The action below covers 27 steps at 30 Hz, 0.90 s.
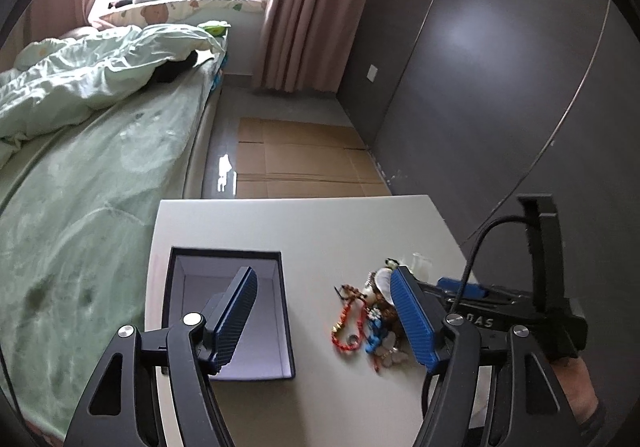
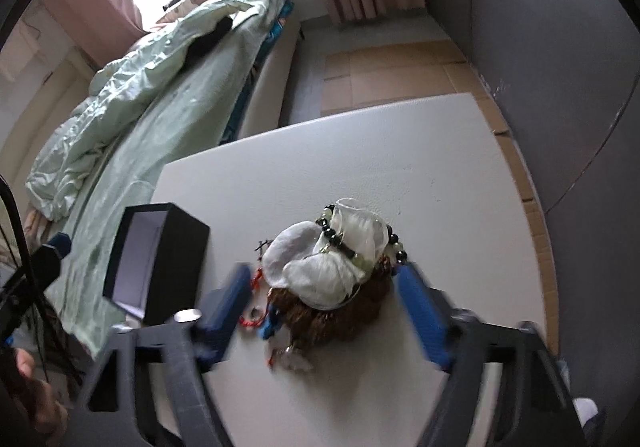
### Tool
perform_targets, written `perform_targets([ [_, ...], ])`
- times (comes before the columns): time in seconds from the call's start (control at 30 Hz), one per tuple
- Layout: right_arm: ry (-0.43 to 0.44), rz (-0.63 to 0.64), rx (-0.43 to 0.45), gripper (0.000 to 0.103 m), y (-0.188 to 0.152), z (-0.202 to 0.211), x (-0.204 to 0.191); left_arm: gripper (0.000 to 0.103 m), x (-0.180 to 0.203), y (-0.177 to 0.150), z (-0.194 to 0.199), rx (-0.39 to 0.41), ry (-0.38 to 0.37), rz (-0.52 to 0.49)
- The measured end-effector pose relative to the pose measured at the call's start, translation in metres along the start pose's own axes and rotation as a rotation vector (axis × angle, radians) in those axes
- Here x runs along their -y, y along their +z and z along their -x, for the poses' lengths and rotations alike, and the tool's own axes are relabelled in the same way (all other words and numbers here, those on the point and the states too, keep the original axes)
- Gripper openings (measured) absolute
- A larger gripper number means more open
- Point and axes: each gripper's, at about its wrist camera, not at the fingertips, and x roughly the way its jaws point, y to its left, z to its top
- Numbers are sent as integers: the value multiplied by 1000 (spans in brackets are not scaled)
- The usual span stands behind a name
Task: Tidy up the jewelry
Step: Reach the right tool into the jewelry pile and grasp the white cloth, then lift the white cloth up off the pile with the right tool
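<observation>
A heap of jewelry (image 1: 374, 321) lies on the white table (image 1: 304, 223): a red bead bracelet (image 1: 347, 321), blue and white pieces, brown beads. In the right wrist view the heap (image 2: 332, 287) is topped by white pouches (image 2: 340, 255) and a black-and-green bead bracelet (image 2: 394, 243). An open black box (image 1: 230, 307) with a white inside stands left of the heap; it also shows in the right wrist view (image 2: 160, 267). My left gripper (image 1: 324, 311) is open and empty, one finger over the box, one by the heap. My right gripper (image 2: 324, 311) is open, its fingers either side of the heap.
A bed with a green quilt (image 1: 80, 151) runs along the table's left side. Flattened cardboard (image 1: 304, 159) covers the floor beyond the table. A dark grey wall (image 1: 500, 87) stands at the right. The right gripper's body (image 1: 500, 307) is just right of the heap.
</observation>
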Motion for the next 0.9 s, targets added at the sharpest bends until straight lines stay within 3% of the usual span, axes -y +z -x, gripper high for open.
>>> perform_targets([
  [0.07,11,-14,-26,46,-1,-13,5,70,-1,2,-6,-8,5,-12],
  [0.13,17,-7,-48,18,-3,-25,9,70,-2,1,-13,-12,10,-23],
  [0.17,35,-7,-57,17,-3,-27,11,70,-4,1,-16,-15,11,-22],
  [0.23,56,5,-39,4,-2,-20,11,70,-7,0,-23,-23,2,-1],
  [0.6,337,-115,105,4,2,25,39,70,12,6,-47,-37,-49,-33],
  [0.73,369,-158,153,4,2,35,45,70,22,11,-62,-71,-53,-60],
  [0.9,336,-229,207,4,3,43,64,70,36,17,-86,-140,-103,-69],
])
